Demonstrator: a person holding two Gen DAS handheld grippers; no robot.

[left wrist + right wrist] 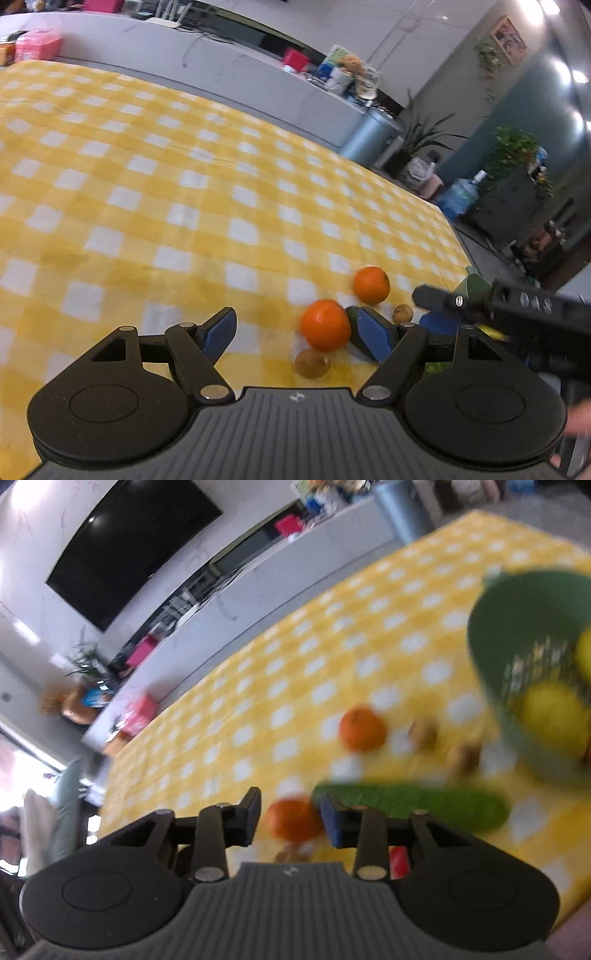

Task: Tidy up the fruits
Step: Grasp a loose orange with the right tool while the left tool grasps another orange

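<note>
Over a bench spread with a yellow-and-white checked cloth [166,192], the left gripper [295,330] hovers with its jaws spread wide and empty, the near orange [325,330] framed between the blue pads but untouched. The right gripper [290,818] has its jaws partly drawn in around that same orange [293,819] as seen from its side; blur makes it impossible to tell whether the pads press on the fruit.

Beyond the near orange lie a second orange [371,285] and small brown fruits, perhaps kiwis [312,363], all loose on the cloth. Just to the right of the near orange in the right wrist view, a cucumber [424,806] lies flat, its long axis running across the frame, one end hidden behind the right jaw.

Further beyond the near orange, a green bowl [517,635] already holds yellow fruits, probably lemons [554,716]. The sorting looks begun, with both oranges, the brown fruits and the cucumber not yet put away.
</note>
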